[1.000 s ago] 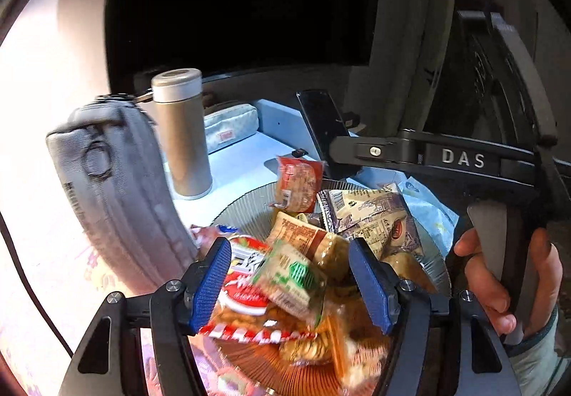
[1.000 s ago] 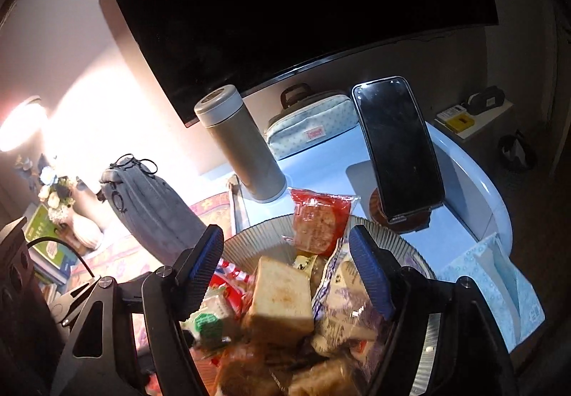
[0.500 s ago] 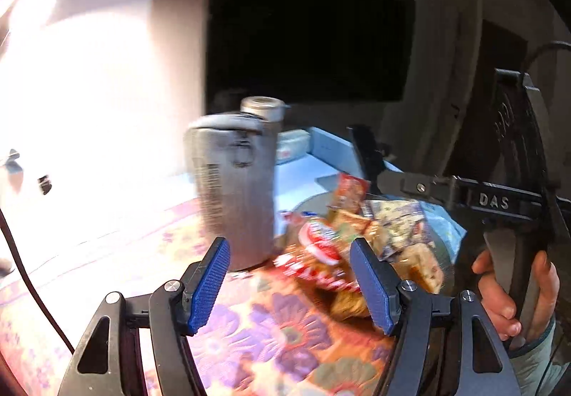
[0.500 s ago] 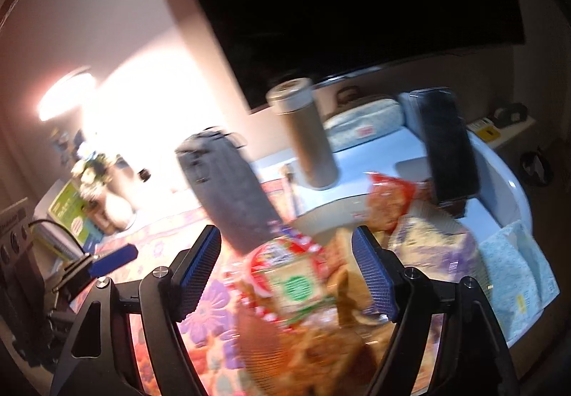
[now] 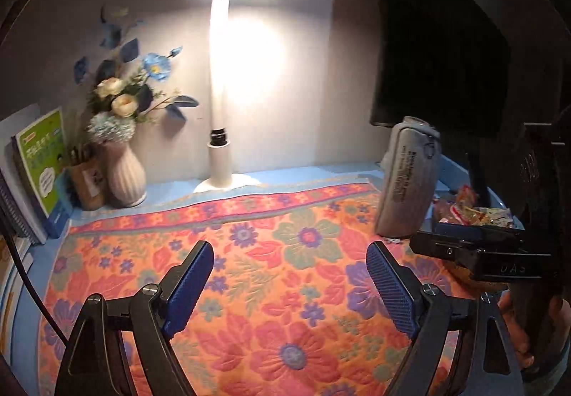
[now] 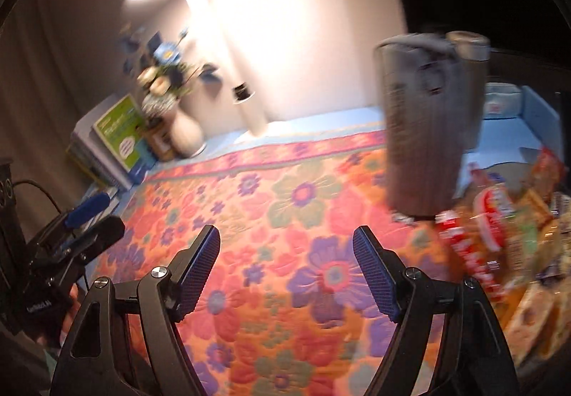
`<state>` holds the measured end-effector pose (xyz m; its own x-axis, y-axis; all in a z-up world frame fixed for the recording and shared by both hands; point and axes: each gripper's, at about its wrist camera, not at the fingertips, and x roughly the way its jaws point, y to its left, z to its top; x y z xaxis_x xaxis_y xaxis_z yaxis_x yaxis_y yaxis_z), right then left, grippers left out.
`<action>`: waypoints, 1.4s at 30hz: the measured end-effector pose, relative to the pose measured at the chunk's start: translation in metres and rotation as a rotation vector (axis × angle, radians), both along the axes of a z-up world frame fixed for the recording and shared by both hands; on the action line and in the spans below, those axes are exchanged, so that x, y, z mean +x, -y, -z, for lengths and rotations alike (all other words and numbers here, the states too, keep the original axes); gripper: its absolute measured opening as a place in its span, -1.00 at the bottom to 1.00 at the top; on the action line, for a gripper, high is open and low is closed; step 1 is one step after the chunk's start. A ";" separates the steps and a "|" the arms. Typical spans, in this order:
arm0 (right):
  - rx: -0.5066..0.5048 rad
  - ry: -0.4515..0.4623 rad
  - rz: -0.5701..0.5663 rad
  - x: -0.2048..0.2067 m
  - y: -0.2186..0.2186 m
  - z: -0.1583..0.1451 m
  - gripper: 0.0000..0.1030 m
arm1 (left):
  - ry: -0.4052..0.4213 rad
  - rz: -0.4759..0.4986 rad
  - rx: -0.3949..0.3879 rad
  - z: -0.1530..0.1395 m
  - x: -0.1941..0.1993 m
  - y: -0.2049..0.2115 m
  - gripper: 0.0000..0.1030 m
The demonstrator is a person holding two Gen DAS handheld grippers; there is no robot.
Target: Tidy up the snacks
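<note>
The left gripper (image 5: 289, 283) is held above a flowered cloth (image 5: 271, 253), its blue pads spread wide apart with nothing between them. The right gripper (image 6: 285, 267) is likewise held over the cloth (image 6: 271, 217), its jaws apart and empty.

The snacks (image 5: 471, 208) are seen at the right edge of the left wrist view, heaped behind the dark body of the other gripper, so only a few red and yellow wrappers are shown. In the right wrist view the snacks (image 6: 506, 235) are piled at the right border, blurred; a red and white packet lies at the near side of the heap. Whether a plate sits under them cannot be told.

A grey pouch (image 5: 407, 182) is stood upright on the cloth just left of the snacks. In the right wrist view the pouch (image 6: 421, 132) is blurred, and a flask (image 6: 471, 75) is partly hidden behind it.

A lit lamp (image 5: 221, 92) is placed at the back wall. A vase (image 5: 123, 169) of flowers is set to the left of it, and a green book (image 5: 43, 157) is propped beside the vase. A dark screen (image 5: 439, 50) is mounted at the upper right.
</note>
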<state>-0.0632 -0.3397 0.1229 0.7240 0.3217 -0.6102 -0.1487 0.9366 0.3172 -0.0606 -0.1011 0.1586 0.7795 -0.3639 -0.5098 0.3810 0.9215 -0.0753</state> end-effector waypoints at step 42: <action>-0.198 -0.134 -0.014 0.059 -0.106 0.116 0.59 | -0.219 -0.351 0.092 0.144 0.064 -0.079 0.82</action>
